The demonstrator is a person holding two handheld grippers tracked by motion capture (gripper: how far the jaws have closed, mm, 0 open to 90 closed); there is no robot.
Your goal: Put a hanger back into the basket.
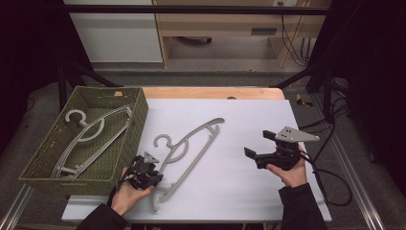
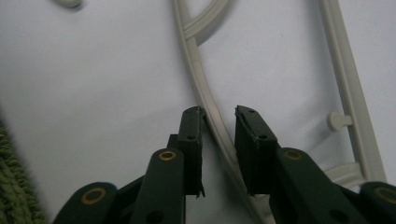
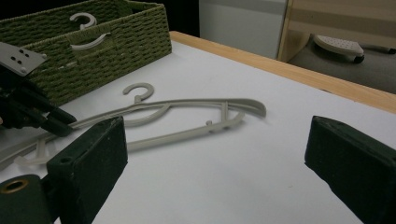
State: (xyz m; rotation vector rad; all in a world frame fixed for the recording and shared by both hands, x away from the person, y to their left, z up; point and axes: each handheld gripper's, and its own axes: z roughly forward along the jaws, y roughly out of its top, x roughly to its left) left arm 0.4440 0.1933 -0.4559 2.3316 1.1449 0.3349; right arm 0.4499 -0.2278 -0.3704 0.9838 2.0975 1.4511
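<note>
Between the jaws of the left gripper (image 2: 218, 116) runs the curved arm of the grey hanger (image 1: 189, 146); they straddle it narrowly, one pad touching, the other a sliver off, so the grasp is not yet made. Next, I judge: clamp, lift, carry left over the wall of the green basket (image 1: 136, 120) just beside it. Well off to its right, the right gripper (image 1: 256, 148) hangs agape above bare table.

hanger (image 1: 191, 143): smooth matt plastic | basket (image 1: 136, 120): rough woven | table (image 1: 249, 191): matt white
</note>
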